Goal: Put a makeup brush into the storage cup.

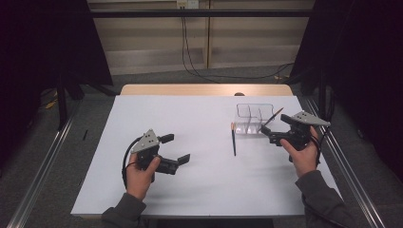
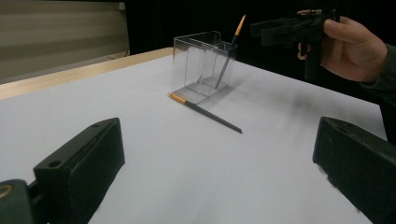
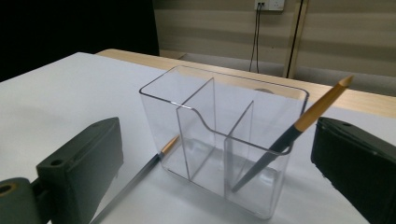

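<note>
From above, my left claw (image 1: pixel 177 148) rests on the white table (image 1: pixel 199 185) at about eight o'clock from the middle, its jaws spread wide with nothing between them. My right claw (image 1: pixel 269 134) sits at about three o'clock, just beside the clear plastic holder (image 1: pixel 254 118), jaws parted and empty. One pencil (image 1: pixel 273 117) stands tilted inside the holder, its top leaning out toward two o'clock over the rim. A second pencil (image 1: pixel 233 139) lies flat on the table at the holder's seven o'clock corner, its orange end nearest the holder and its dark point running toward six o'clock. Along my left claw (image 2: pixel 215 186), both jaws stand far apart at the bottom corners with only bare table (image 2: pixel 140 112) between them. Well ahead, at twelve o'clock, stands the holder (image 2: pixel 198 65) with the tilted pencil (image 2: pixel 229 53) inside, and the loose pencil (image 2: pixel 205 112) lies on the table in front of it, its orange end touching or almost touching the base. My right hand (image 2: pixel 352 49) holds its claw at two o'clock. Along my right claw (image 3: pixel 215 186), the jaws are wide open on either side of the holder (image 3: pixel 219 140), not touching it. The holder has three compartments; the tilted pencil (image 3: pixel 292 133) sits in the one nearest the right-hand jaw, leaning on the rim. The loose pencil (image 3: pixel 140 177) lies at eight o'clock against the holder's base.
</note>
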`<state>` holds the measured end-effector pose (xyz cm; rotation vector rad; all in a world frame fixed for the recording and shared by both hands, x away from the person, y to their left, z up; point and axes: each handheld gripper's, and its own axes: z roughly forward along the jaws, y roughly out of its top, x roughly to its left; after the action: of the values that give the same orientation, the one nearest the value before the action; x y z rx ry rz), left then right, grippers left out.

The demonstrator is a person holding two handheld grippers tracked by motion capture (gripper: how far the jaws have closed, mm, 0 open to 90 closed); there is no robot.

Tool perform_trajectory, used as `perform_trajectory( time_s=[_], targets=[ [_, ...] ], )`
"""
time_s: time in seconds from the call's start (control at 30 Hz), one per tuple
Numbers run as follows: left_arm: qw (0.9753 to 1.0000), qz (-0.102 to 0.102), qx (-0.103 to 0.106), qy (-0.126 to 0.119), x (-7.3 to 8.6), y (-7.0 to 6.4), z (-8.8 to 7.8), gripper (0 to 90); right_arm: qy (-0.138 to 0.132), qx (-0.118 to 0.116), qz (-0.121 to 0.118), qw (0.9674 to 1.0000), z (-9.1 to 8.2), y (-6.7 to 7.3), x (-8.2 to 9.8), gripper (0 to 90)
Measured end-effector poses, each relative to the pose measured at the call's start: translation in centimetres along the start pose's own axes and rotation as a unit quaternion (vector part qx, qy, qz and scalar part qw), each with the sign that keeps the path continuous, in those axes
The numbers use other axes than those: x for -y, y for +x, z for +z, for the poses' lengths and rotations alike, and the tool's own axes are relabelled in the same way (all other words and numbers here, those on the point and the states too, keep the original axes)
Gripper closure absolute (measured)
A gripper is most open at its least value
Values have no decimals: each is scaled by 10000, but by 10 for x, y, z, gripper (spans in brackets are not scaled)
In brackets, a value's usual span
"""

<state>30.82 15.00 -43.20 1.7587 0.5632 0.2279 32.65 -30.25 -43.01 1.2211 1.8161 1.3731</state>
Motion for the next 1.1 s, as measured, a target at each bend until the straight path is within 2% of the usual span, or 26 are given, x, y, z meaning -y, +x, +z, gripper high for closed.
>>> perform_trajectory(
  time_s=[0.13, 0.53, 0.57, 0.6, 0.8, 1.1],
  targets=[
    [10000, 19, -58, 12, 0, 0, -1, 18, -3, -52, 44, 10000, 3, 5, 0, 21],
    [9999, -6, -134, -44, 0, 1, -7, 19, 47, -236, -46, 9997, 15, 23, -2, 22],
    [9999, 46, -133, -31, 0, 1, -8, 19, 41, -260, -51, 9996, 16, 24, -2, 22],
    [9999, 11, -84, -69, 0, 2, -9, 19, 40, -278, -81, 9996, 17, 25, -3, 22],
    [9998, 60, -179, -38, 0, 4, -14, 19, 60, -399, -112, 9991, 24, 36, -5, 22],
    [9998, 6, -159, -104, -1, 4, -12, 20, 83, -530, -110, 9985, 32, 47, -4, 22]
  ],
)
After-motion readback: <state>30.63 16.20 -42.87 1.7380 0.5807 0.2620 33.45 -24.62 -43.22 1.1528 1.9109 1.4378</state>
